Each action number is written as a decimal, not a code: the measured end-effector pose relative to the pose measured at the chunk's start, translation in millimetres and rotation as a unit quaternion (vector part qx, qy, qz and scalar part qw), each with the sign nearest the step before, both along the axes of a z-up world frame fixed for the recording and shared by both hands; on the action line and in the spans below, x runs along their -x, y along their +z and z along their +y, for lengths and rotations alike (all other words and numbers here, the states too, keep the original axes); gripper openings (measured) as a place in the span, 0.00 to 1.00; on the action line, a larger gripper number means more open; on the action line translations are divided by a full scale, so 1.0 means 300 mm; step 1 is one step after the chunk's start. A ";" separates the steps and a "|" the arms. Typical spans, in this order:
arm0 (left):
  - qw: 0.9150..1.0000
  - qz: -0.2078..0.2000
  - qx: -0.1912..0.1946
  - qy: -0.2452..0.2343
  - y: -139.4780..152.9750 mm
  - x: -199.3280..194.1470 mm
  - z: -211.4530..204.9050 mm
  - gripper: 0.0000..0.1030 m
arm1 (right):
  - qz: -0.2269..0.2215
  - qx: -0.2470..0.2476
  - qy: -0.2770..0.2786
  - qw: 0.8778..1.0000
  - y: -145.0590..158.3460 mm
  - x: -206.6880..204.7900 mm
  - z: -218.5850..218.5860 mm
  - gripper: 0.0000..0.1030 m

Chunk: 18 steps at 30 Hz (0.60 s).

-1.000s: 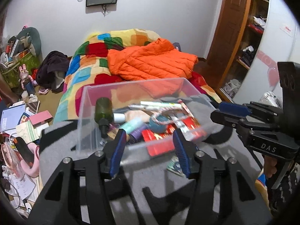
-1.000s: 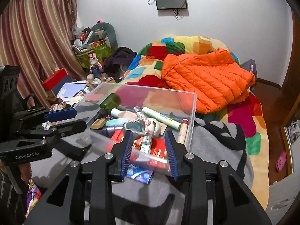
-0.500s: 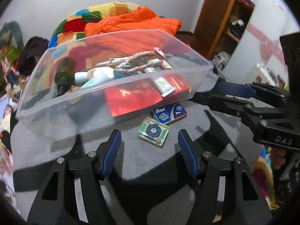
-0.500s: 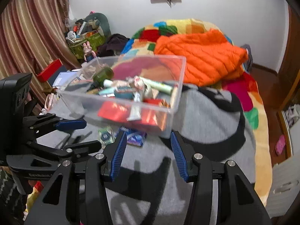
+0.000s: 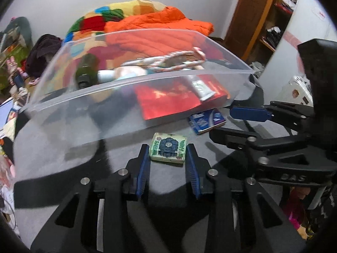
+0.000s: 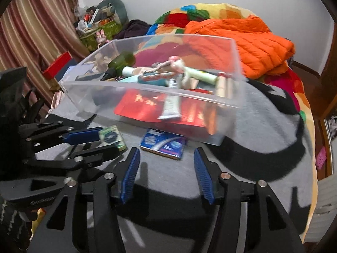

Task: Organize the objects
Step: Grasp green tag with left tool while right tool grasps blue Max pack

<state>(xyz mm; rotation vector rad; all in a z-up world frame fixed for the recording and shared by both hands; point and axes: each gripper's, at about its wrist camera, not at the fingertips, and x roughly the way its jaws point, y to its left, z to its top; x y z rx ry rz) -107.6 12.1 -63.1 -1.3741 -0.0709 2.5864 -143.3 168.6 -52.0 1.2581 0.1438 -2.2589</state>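
Note:
A clear plastic bin (image 5: 105, 113) (image 6: 236, 67) holding a green bottle, tubes, a rope and red packets stands on the grey blanket. A small green box with a blue flower (image 5: 168, 148) (image 6: 111, 137) lies in front of it. My left gripper (image 5: 167, 150) has its blue pads on both sides of this box, closed against it. A blue packet (image 5: 207, 120) (image 6: 164, 143) lies beside it at the bin's base. My right gripper (image 6: 165, 162) is open and empty, just short of the blue packet.
The grey blanket (image 6: 263, 137) covers the bed's near end. An orange jacket (image 6: 242, 40) and a coloured quilt lie behind the bin. Clutter fills the floor at the left (image 6: 96, 27). A wooden shelf (image 5: 271, 21) stands at the right.
My left gripper moved forward and down and closed around the green box. My right gripper came lower and nearer to the blue packet, and stayed open.

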 end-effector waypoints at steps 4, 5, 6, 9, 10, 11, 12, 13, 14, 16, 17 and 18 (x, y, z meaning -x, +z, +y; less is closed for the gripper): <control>1.000 0.006 -0.016 0.022 0.009 -0.040 -0.063 0.32 | 0.001 -0.013 -0.009 1.000 -0.021 0.013 -0.054 0.56; 0.999 0.008 -0.019 0.029 0.012 -0.050 -0.077 0.32 | 0.002 -0.019 -0.015 1.000 -0.030 0.016 -0.065 0.56; 0.999 0.009 -0.022 0.034 0.015 -0.056 -0.090 0.32 | 0.004 -0.021 -0.020 1.000 -0.036 0.016 -0.069 0.56; 0.999 0.015 -0.030 0.042 0.026 -0.076 -0.109 0.32 | 0.019 -0.035 -0.033 0.999 -0.038 0.008 -0.078 0.46; 0.998 0.017 -0.031 0.044 0.029 -0.079 -0.112 0.32 | 0.019 -0.037 -0.035 0.999 -0.037 0.006 -0.076 0.46; 0.998 0.020 -0.032 0.044 0.032 -0.085 -0.117 0.32 | 0.018 -0.033 -0.035 0.999 -0.035 0.003 -0.070 0.45; 0.998 0.023 -0.033 0.046 0.039 -0.090 -0.120 0.32 | 0.016 -0.029 -0.035 0.999 -0.033 0.001 -0.064 0.45; 0.998 0.026 -0.034 0.046 0.044 -0.093 -0.122 0.32 | 0.015 -0.024 -0.034 0.999 -0.030 -0.006 -0.056 0.45; 0.998 0.028 -0.036 0.046 0.051 -0.097 -0.123 0.32 | 0.014 -0.020 -0.034 0.999 -0.026 -0.013 -0.051 0.45; 0.998 0.034 -0.037 0.046 0.067 -0.092 -0.116 0.24 | 0.015 -0.011 -0.034 0.999 -0.016 -0.029 -0.035 0.45; 0.998 0.035 -0.038 0.045 0.073 -0.092 -0.115 0.22 | 0.016 -0.006 -0.034 0.999 -0.009 -0.036 -0.029 0.45; 0.997 0.040 -0.039 0.045 0.085 -0.095 -0.117 0.22 | 0.017 -0.001 -0.034 0.999 0.000 -0.042 -0.023 0.45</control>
